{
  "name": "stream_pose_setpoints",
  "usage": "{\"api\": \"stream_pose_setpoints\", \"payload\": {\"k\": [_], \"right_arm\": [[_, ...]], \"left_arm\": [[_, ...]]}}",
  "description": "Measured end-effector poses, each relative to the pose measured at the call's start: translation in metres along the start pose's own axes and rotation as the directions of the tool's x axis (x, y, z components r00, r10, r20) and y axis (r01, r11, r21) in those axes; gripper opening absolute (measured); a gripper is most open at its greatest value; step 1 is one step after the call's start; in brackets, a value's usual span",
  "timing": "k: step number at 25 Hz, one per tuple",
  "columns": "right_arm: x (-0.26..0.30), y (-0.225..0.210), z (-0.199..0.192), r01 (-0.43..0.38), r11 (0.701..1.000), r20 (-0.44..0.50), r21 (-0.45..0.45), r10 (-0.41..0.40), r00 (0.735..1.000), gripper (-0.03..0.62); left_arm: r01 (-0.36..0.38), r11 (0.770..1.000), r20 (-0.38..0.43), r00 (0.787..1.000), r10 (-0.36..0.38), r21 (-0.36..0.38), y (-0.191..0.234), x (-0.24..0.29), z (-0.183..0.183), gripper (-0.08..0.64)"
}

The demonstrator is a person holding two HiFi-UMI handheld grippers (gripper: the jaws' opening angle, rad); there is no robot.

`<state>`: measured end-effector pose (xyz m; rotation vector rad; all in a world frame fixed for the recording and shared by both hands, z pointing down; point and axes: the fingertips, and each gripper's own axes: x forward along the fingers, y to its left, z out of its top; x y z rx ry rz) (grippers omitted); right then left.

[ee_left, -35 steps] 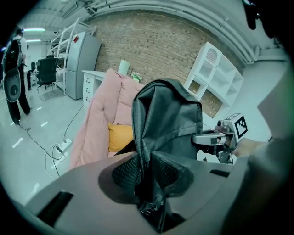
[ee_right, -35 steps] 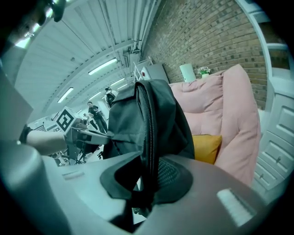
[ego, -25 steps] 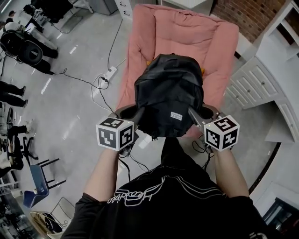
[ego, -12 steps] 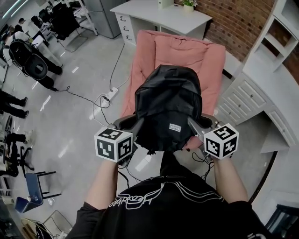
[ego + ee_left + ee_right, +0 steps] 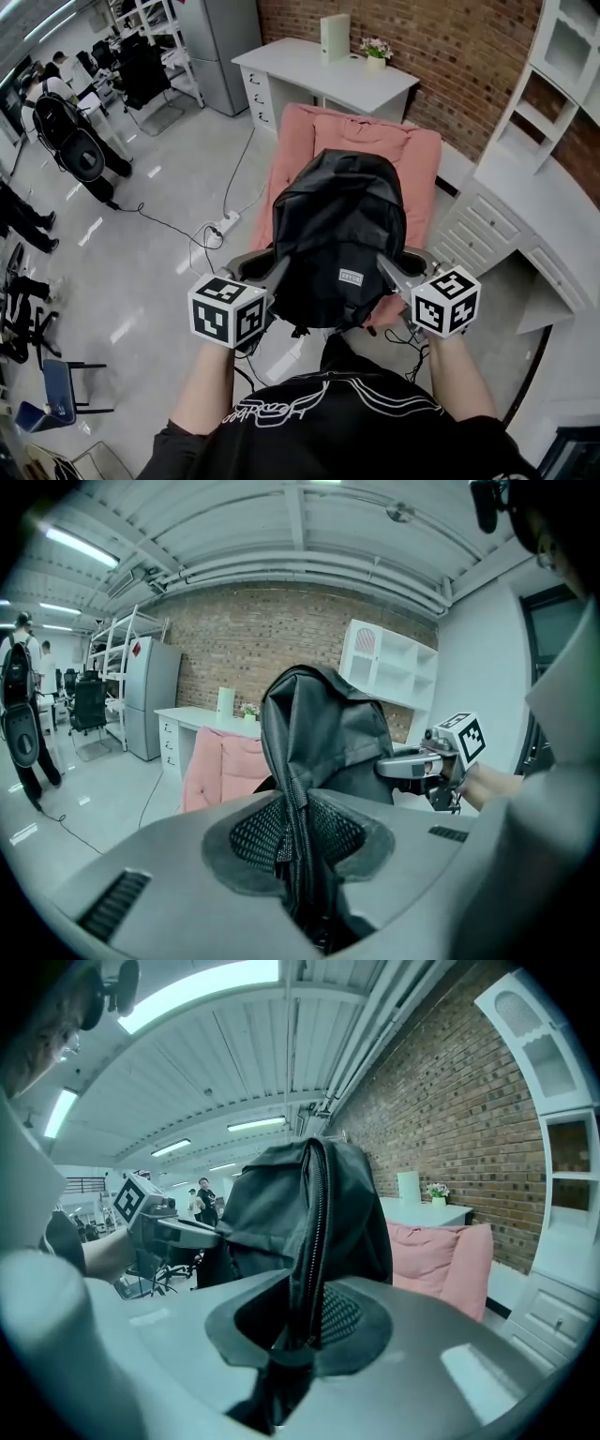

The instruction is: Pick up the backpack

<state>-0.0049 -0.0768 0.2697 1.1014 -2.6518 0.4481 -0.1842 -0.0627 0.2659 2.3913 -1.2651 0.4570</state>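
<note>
The left gripper (image 5: 298, 841) has its jaws almost together on a thin fold of black fabric with a seam. The right gripper (image 5: 298, 1330) is pressed in the same way on a fold beside a zipper line. Each one holds only a narrow pinch of the backpack (image 5: 337, 234), one on each side, and I think this is the weak point. The fabric looks smooth, so under the weight of the bag a fold may slide out from between the pads. If one side lets go, the bag will probably swing on the other pinch and fall onto the pink lounge chair (image 5: 361, 141) or the floor (image 5: 178, 234). Pulling the two hands apart may also strain the zipper.

The backpack hangs in the air between the two grippers, in front of the person's chest and above the near end of the chair, not touching it. It is black, soft and a little shiny, with wrinkles, a rounded top and a small label low on its near face.
</note>
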Motion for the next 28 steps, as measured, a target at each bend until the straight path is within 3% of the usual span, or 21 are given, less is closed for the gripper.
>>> {"api": "stream_pose_setpoints", "payload": {"k": [28], "right_arm": [[-0.012,0.016,0.023,0.017,1.0,0.057,-0.013,-0.016,0.998,0.049]], "left_arm": [[-0.006,1.0,0.056,0.998,0.006,0.002,-0.005,-0.02,0.016,0.078]]}}
